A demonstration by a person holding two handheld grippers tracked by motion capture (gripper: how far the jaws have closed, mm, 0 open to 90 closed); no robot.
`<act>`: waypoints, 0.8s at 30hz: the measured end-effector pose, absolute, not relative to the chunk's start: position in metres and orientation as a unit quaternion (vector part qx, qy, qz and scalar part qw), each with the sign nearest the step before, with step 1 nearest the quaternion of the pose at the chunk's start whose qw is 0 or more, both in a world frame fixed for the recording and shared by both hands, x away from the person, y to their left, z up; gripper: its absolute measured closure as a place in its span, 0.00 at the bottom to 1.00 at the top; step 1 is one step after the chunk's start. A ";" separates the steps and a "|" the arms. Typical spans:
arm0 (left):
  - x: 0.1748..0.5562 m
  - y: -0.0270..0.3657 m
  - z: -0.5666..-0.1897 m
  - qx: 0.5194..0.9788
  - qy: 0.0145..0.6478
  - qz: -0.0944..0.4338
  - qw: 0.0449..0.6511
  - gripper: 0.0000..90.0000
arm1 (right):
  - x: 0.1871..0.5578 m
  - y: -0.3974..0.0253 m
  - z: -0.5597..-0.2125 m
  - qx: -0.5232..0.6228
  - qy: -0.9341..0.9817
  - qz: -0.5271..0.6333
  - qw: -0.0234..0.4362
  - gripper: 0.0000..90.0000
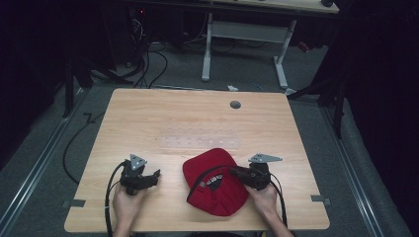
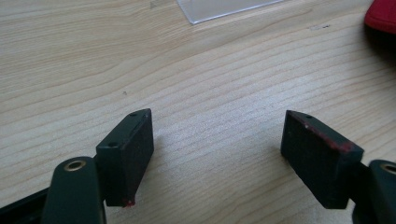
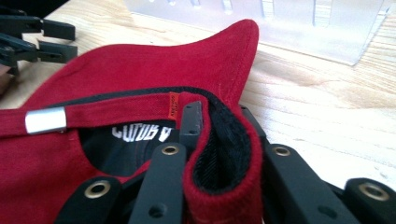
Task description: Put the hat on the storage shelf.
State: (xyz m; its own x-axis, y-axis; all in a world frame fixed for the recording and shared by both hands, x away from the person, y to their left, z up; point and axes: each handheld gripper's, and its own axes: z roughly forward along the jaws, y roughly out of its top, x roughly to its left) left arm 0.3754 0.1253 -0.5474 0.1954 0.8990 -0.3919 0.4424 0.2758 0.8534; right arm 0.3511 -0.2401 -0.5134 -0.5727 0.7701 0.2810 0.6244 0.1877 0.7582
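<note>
A red baseball cap lies upside down on a light wooden table, near the edge closest to the person. It is the landmark for everything else here. The right gripper comes in from the cap's right side, and its two black jaws are closed on the cap's rear edge. In the right gripper view, a fold of red fabric with black lining is pinched between the jaws, next to the red adjuster strap and its silver metal clip. White lettering shows inside the crown. The left gripper is held to the left of the cap, apart from it, low over bare wood. Its jaws stand wide apart with nothing between them. In the left gripper view, a red corner of the cap shows at the upper right. A clear plastic tray lies flat just beyond the cap, close to its brim. A small grey round cap sits in the tabletop well beyond the baseball cap, near the far edge.
</note>
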 end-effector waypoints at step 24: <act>0.374 0.125 -0.547 0.561 0.598 0.214 0.531 0.27 | 0.347 -0.249 -0.483 0.453 0.763 0.454 0.079 0.90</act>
State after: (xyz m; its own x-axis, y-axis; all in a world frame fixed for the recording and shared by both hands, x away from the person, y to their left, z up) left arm 0.3741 0.1246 -0.5473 0.1946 0.8977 -0.3954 0.4436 0.2790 0.8517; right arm 0.3469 -0.2490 -0.4828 -0.5763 0.7639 0.2904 0.6195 0.1766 0.7649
